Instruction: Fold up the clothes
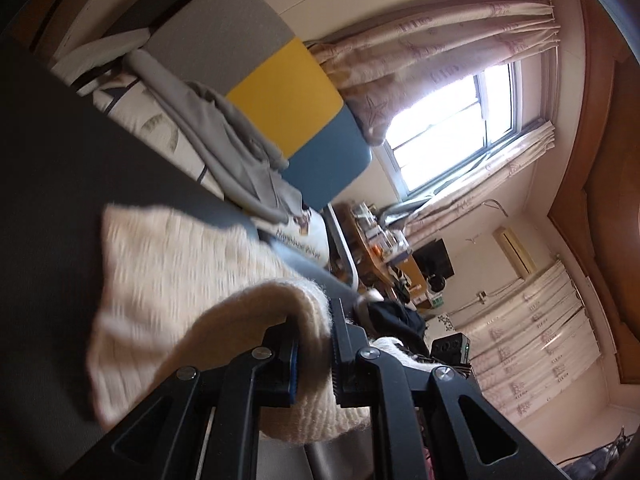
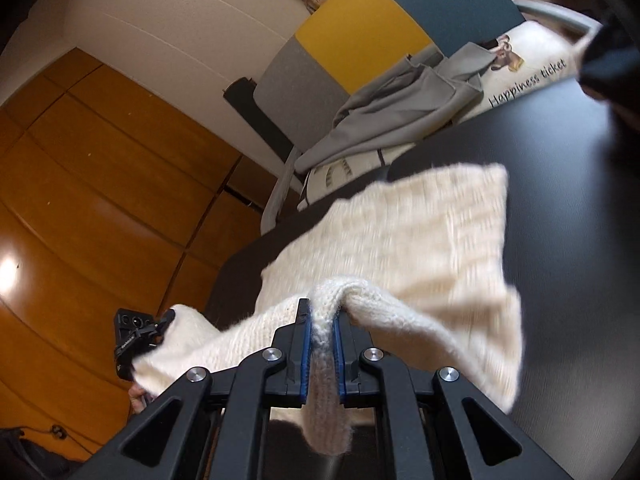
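Both grippers, left gripper (image 1: 314, 354) and right gripper (image 2: 322, 350), clamp the cream knit (image 2: 400, 232) edge above the dark table (image 2: 560, 200); fold unfinished.

sweater (image 2: 400, 232) on table (image 2: 560, 200), chair (image 2: 360, 28) behind

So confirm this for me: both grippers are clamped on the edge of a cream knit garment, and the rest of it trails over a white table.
One thing is wrong: the table is black, not white, as the right wrist view shows plainly. The rest holds: the left gripper and the right gripper are each shut on the edge of the cream knit garment, which trails over that dark surface.
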A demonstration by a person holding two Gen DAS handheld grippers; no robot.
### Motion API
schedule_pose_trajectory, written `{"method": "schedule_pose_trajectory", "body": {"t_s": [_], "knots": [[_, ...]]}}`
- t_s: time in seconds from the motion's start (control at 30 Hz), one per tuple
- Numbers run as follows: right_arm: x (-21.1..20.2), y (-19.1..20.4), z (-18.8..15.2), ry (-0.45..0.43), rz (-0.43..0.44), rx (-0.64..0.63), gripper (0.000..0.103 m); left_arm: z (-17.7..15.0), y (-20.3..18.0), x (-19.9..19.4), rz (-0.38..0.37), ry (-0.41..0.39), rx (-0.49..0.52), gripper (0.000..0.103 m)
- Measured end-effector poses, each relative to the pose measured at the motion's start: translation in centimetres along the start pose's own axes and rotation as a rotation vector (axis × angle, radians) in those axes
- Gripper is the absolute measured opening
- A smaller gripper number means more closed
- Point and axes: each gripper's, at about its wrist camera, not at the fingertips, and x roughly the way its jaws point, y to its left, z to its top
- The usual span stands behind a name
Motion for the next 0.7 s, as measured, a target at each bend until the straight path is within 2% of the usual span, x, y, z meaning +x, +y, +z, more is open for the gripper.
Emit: {"method": "schedule_pose_trajectory", "body": {"t_s": [0.23,0.4,0.47,0.57,0.6,0.7], "knots": [[4.8,-4.0,6.6,-0.011,-0.038,0.052,0.010,4.8,3.9,5.1,0.042,-0.028,-0.047,0.010],[8.5,-7.3,8.7,0.034,-0.084,0.088,0.010,6.4,8.0,8.8,0.110,-0.007,-0.108,0.010],[9.7,-8.9,9.0,0.058,-0.096,0.131,0.011,6.8,10.0,10.0,0.113,0.007,-0.151,0.010],[10.5,-10.6,8.8,0.066,-0.070,0.181,0.016,6.7,11.7,10.7,0.137,0.037,-0.196,0.011],[10.6,-11.0,8.8,0.069,-0.054,0.200,0.019,6.7,12.1,10.7,0.142,0.042,-0.210,0.016],[10.0,-11.4,8.5,0.053,-0.004,0.216,0.038,6.5,12.3,9.4,0.125,0.011,-0.228,0.019]]}}
